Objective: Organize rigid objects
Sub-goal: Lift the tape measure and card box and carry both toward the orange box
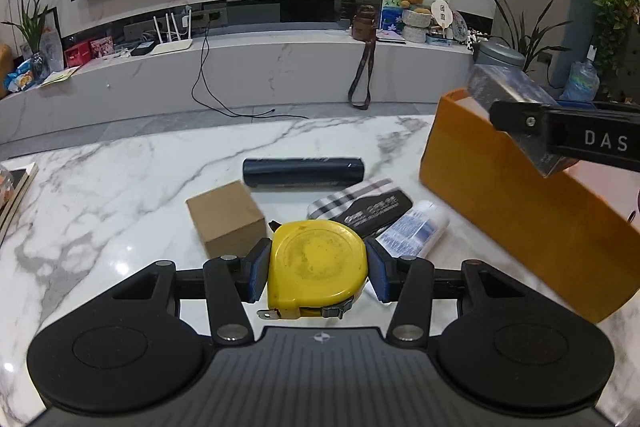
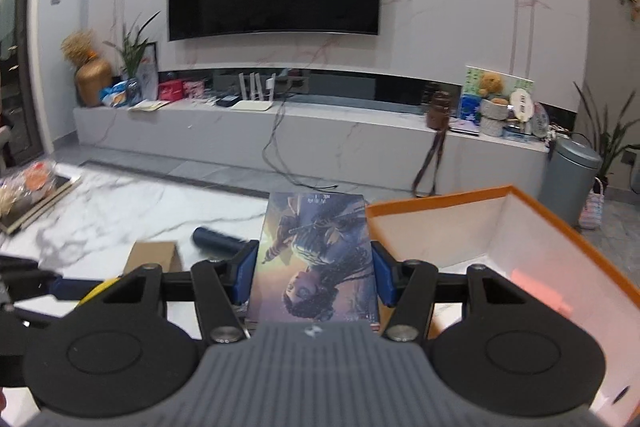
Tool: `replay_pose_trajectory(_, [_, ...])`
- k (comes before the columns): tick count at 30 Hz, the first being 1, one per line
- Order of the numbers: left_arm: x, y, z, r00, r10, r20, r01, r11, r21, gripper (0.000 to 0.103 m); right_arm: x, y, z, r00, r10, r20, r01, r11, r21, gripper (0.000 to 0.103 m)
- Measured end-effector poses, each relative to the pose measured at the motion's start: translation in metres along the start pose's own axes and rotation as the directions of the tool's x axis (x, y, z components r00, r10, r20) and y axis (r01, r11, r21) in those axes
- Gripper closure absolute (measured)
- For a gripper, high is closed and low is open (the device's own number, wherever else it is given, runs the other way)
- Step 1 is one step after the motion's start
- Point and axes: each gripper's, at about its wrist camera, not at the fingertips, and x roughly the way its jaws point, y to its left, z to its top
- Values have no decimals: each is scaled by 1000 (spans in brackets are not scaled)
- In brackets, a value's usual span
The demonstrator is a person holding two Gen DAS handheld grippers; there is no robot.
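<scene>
Right now both hands are loaded. The left gripper (image 1: 318, 269) has its blue pads pressed on either flank of a yellow tape measure (image 1: 318, 263), held just above the marble table (image 1: 100, 195), metal hook end toward the camera. That case looks hard and smooth, probably the heaviest thing here, so I'd say a squeeze across the flat sides, as it has, is the sound hold; the rounded edges could slip.

Over on the other side, the right gripper (image 2: 314, 273) is closed on the long edges of a flat picture-covered box (image 2: 316, 255), carried up at the near corner of the open orange box (image 2: 560, 223). It looks stiff, light and glossy, and it sticks well out beyond the pads, so it might swing if tilted.

Left on the table: a small brown cardboard cube (image 1: 226, 221), a dark cylinder (image 1: 302, 171) lying on its side that would likely roll, a checked case with a black label (image 1: 360, 205), and a white tube (image 1: 416, 229) just beside it. The cube should take a plain side grip; the tube looks the squashiest of the lot.

My guess is the orange box, white inside with only a pinkish patch showing on its floor, is where everything goes.
</scene>
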Motion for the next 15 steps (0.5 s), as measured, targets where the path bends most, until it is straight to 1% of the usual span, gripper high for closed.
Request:
replay_pose_trajectory(6, [-5,-25,29,999,-28,28,27,999,24,47,-5,-32,13,999,-41,3,41,997,69,46])
replay_pose_trajectory(10, [-5,-51,48,997,-67,46,64,996,68,46,-11,-54,21,998,-67,15,65,992,112,46])
replay_pose_trajectory(15, [-1,-83,65,991,-123,43,117,985,129,47,-18,-88,27,995,-98,5,96,982,164,46])
